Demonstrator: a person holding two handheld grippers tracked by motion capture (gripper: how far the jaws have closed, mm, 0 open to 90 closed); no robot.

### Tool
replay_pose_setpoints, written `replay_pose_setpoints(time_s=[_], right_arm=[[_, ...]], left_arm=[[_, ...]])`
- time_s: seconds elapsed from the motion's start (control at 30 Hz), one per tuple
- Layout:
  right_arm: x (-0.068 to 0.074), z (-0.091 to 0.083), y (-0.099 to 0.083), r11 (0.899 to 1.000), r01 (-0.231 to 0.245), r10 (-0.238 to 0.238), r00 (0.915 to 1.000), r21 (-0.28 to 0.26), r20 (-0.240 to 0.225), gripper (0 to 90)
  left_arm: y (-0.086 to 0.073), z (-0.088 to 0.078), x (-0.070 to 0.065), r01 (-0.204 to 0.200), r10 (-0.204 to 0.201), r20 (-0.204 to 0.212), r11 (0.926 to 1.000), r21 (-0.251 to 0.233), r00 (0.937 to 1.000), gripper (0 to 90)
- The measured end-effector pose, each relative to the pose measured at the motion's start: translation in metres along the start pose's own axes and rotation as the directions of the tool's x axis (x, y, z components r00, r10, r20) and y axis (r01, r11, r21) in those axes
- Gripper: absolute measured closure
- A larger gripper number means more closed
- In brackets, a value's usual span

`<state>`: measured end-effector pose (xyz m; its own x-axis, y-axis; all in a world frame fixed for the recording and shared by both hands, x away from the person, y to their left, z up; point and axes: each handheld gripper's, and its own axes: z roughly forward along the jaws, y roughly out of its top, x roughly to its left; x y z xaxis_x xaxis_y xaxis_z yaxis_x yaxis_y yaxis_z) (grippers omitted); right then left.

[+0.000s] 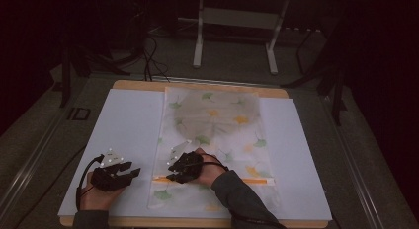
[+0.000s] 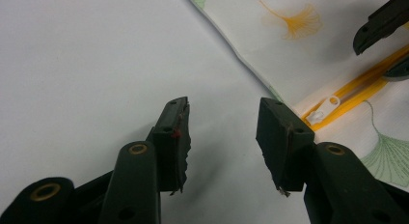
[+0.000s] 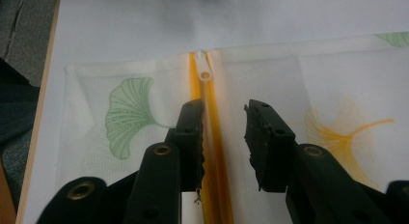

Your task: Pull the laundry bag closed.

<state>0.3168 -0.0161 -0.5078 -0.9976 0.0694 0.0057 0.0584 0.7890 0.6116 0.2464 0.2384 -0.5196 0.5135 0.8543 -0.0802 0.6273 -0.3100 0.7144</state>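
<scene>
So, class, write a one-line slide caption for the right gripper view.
Open right gripper poised over the yellow zipper of a ginkgo-print pouch, white zipper pull just ahead.

The high view is dim and underexposed: the room around the desk [image 1: 296, 140] sinks into near black at both sides and the top, with a reddish cast in the corners, and the picture is soft and grainy. The white sheet [image 1: 128, 130] reads as dull bluish grey. A broad soft shadow darkens the far part of the patterned bag [image 1: 237, 135]. Both gripper views are much brighter and evenly lit, with faint soft shadows under each claw and slight blur on the nearest black parts.
</scene>
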Motion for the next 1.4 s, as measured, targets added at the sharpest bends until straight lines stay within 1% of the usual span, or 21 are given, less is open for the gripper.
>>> replay_pose_setpoints(time_s=[0.3,0.57,0.73,1.1,1.23,1.33,1.4], right_arm=[[0.004,0.009,0.006,1.000,0.016,-0.016,0.9998,0.006,-0.012,71.5],[0.005,0.018,0.012,0.999,0.026,-0.025,0.9993,0.019,-0.028,71.5],[0.005,0.024,0.015,0.999,0.028,-0.027,0.9993,0.026,-0.027,70.0],[0.004,0.033,0.020,0.999,0.029,-0.027,0.9988,0.043,-0.041,70.8],[0.005,0.037,0.023,0.998,0.039,-0.036,0.9984,0.053,-0.043,71.5],[0.006,0.038,0.024,0.998,0.042,-0.039,0.9982,0.051,-0.044,72.1],[0.007,0.039,0.026,0.997,0.052,-0.049,0.9978,0.064,-0.043,73.2]], left_arm=[[0.000,0.000,0.000,-0.002,0.002,-0.001,1.0000,0.002,1.0000,55.1],[-0.001,-0.001,0.000,-0.001,0.001,-0.004,1.0000,0.001,1.0000,55.1],[-0.001,-0.002,0.001,-0.001,0.001,-0.003,1.0000,0.000,1.0000,55.1],[-0.002,-0.002,0.000,-0.007,0.007,-0.006,1.0000,0.005,1.0000,55.1],[-0.002,-0.002,0.000,-0.005,0.005,-0.007,1.0000,0.005,1.0000,55.0],[-0.002,-0.002,0.000,-0.003,0.003,-0.007,1.0000,0.004,1.0000,55.0],[-0.002,-0.002,0.000,-0.004,0.004,-0.006,1.0000,0.004,1.0000,55.0]])
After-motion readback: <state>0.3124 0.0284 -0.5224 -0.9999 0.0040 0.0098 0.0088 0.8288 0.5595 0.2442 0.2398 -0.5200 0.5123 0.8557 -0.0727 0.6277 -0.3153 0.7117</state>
